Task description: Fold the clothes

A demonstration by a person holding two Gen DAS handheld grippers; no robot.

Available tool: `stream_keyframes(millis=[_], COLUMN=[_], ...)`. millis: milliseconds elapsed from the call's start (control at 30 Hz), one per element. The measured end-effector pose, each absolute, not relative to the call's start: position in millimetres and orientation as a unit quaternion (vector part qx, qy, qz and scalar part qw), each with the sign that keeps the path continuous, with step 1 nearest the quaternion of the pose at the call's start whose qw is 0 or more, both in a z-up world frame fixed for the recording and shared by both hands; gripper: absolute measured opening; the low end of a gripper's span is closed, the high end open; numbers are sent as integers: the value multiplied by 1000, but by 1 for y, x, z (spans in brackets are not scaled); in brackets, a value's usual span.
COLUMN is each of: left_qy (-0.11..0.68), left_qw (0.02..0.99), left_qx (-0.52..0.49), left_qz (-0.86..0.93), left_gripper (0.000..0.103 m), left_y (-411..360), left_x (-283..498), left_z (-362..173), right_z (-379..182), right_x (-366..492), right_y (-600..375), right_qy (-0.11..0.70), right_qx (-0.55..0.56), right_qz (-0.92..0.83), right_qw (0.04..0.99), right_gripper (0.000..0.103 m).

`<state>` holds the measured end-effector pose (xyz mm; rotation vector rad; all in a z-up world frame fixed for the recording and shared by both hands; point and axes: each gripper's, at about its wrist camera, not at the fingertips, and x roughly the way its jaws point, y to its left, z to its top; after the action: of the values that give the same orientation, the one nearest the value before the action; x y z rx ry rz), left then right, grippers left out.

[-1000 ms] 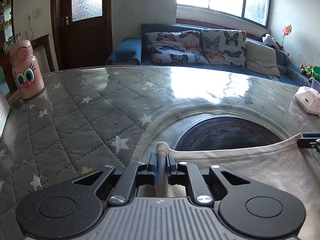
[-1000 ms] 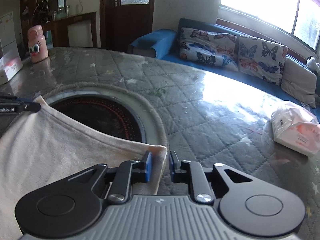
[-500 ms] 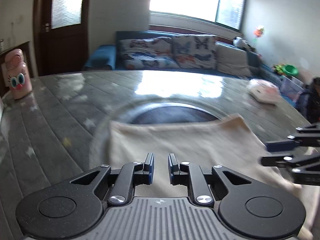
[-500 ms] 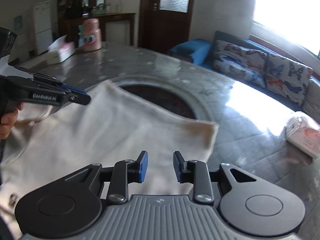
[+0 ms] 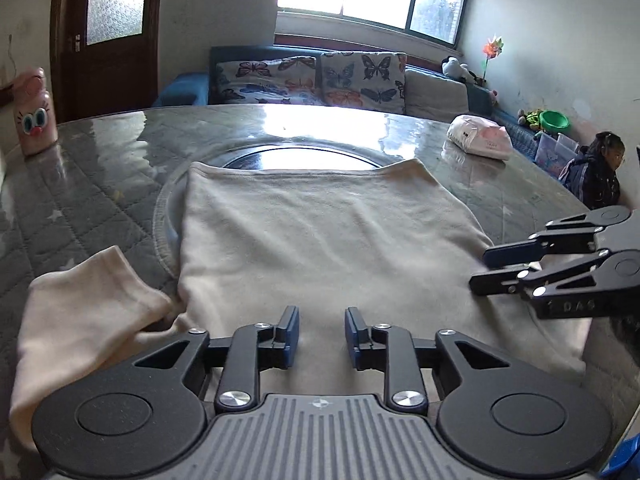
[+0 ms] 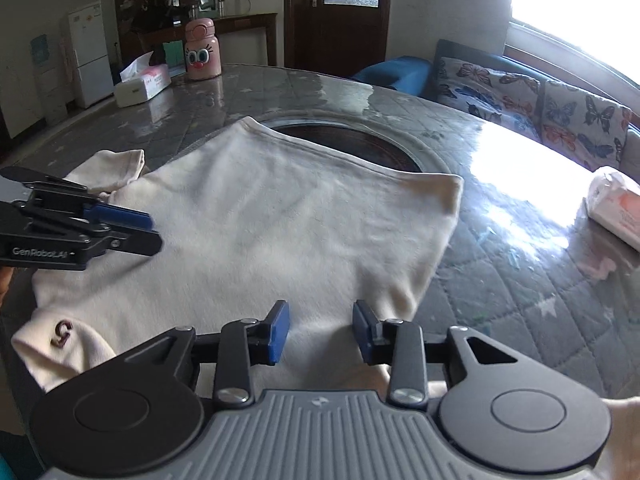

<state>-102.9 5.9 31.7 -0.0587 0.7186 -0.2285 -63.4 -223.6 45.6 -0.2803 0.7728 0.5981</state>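
Note:
A cream sweatshirt (image 5: pixel 320 240) lies spread flat on the table, its far hem over the dark round inset; the right wrist view shows the same sweatshirt (image 6: pixel 260 224). One sleeve (image 5: pixel 84 312) lies to the left. My left gripper (image 5: pixel 322 336) hovers over the near part of the cloth, jaws opening, nothing between them. My right gripper (image 6: pixel 320 334) hovers above the garment's right side, jaws also opening and empty. Each gripper appears in the other's view: the right gripper (image 5: pixel 486 268) at the right edge, the left gripper (image 6: pixel 154 232) at the left.
The grey quilted table (image 5: pixel 100 176) has a dark round inset (image 6: pixel 352 142) at its centre. A pink cartoon bottle (image 6: pixel 202 50) and a tissue box (image 6: pixel 140 84) stand far left, a tissue pack (image 5: pixel 480 142) far right. A sofa (image 5: pixel 320 80) lies behind; people are in the background.
Both grippers let go of the sweatshirt's far hem corners, opened, and drew back toward the near side. The garment now lies flat on the table.

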Motion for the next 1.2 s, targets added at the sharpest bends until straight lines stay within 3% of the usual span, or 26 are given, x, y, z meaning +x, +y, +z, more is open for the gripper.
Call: stream_keyframes(millis=[500, 867, 1200], left_qy=[345, 296, 323], left_qw=[924, 952, 945], left_qx=[19, 17, 40], left_qz=[-165, -73, -21], left_gripper=[45, 45, 42], left_y=[-15, 36, 72], left_x=[-162, -143, -101], left_z=[27, 53, 33], right_z=[48, 51, 45], right_x=[-141, -140, -136], right_y=[-192, -189, -190], right_qy=[352, 345, 359], right_qx=[-192, -177, -170], right_qz=[373, 373, 373], right_qw=[837, 843, 839], right_gripper=[53, 53, 55])
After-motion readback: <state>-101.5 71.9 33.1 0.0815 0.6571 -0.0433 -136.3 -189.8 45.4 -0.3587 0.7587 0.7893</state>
